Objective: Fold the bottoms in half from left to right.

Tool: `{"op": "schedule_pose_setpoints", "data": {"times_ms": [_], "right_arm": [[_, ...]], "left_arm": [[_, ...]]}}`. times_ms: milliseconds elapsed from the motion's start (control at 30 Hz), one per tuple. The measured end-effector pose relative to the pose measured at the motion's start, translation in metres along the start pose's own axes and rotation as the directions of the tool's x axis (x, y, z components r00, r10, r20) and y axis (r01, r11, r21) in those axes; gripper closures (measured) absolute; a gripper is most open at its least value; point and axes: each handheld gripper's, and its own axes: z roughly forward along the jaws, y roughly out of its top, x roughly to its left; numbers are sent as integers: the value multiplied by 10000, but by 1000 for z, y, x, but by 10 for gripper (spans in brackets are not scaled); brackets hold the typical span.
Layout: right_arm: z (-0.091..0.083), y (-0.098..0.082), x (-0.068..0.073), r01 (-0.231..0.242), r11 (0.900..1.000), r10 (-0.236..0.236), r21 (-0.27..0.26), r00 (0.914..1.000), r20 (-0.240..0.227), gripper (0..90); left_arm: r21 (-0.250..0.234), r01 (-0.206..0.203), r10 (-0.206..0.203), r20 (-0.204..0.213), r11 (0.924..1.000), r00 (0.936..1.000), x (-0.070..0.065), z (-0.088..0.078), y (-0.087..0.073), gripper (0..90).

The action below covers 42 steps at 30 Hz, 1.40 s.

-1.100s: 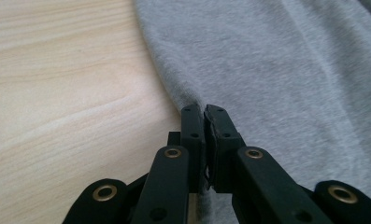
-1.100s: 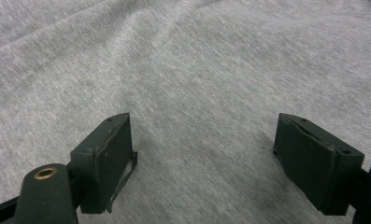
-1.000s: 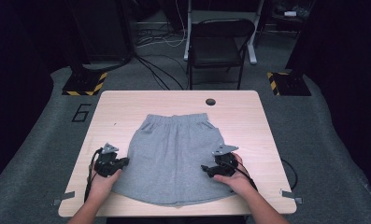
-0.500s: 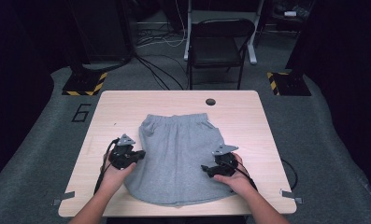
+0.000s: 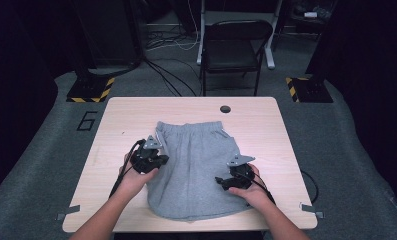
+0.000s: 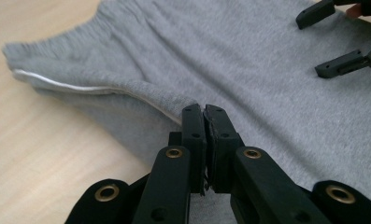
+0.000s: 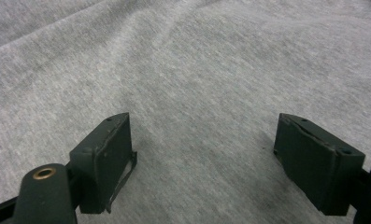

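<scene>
Meanwhile left claw (image 6: 204, 135) pinches the shorts' (image 5: 196, 165) side edge; right claw (image 7: 204, 158) gapes wide.

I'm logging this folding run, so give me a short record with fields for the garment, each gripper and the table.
garment: grey shorts, waistband away from the person, left edge lifted and folded inward
left gripper: shut on the shorts' left edge
right gripper: open, jaws over the shorts' right side
table: light wood, dark round hole near far edge

My left claw (image 6: 204, 114) hides the fold of shorts (image 6: 267, 70) it pinches; my right claw (image 7: 202, 140) view cuts off every edge of the shorts' cloth.
</scene>
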Motion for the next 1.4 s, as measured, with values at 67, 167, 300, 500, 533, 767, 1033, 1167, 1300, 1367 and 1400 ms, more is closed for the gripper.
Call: {"op": "schedule_pose_setpoints", "data": {"times_ms": [67, 167, 300, 500, 533, 767, 1033, 1167, 1300, 1367, 1400], "right_arm": [[0, 0, 1, -72, 9999, 73, -76, 10000, 39, 188], [0, 0, 0, -62, 10000, 62, -49, 10000, 25, 189], [0, 0, 0, -60, 10000, 60, -35, 10000, -6, 189], [0, 0, 1, -62, 10000, 62, -65, 10000, 34, 188], [0, 0, 0, -61, 10000, 62, -64, 10000, 32, 188], [0, 0, 0, -62, 10000, 62, -62, 10000, 1, 188], [0, 0, 1, -93, 9999, 93, -57, 10000, 19, 188], [0, 0, 0, -75, 10000, 75, -36, 10000, -3, 187], [0, 0, 1, -73, 10000, 74, -47, 10000, 25, 187], [0, 0, 1, -80, 10000, 80, -54, 10000, 29, 188], [0, 0, 1, -80, 10000, 80, -54, 10000, 29, 188]], "left_arm": [[-92, -87, 86, -63, 9999, 9999, 4, -10, 9, 872], [-99, -22, 22, -14, 9999, 10000, 7, -15, 15, 872], [-357, 28, -17, 306, 9994, 9995, 7, -16, 27, 872], [-263, -199, 222, 877, 9995, 9959, -12, 6, 32, 872], [-258, -236, 262, 1078, 9994, 9938, -18, 13, 33, 872], [223, -665, 606, 2032, 9975, 9773, -53, 60, 26, 871], [807, -656, 441, 2445, 9946, 9686, -64, 95, 3, 872], [1046, -803, 525, 2455, 9913, 9680, -67, 103, -3, 867], [868, -560, 314, 2618, 9946, 9646, -65, 99, -2, 769], [672, -493, 313, 2459, 9965, 9688, -63, 92, -1, 730], [672, -493, 313, 2459, 9965, 9688, -63, 92, -1, 717]]}}
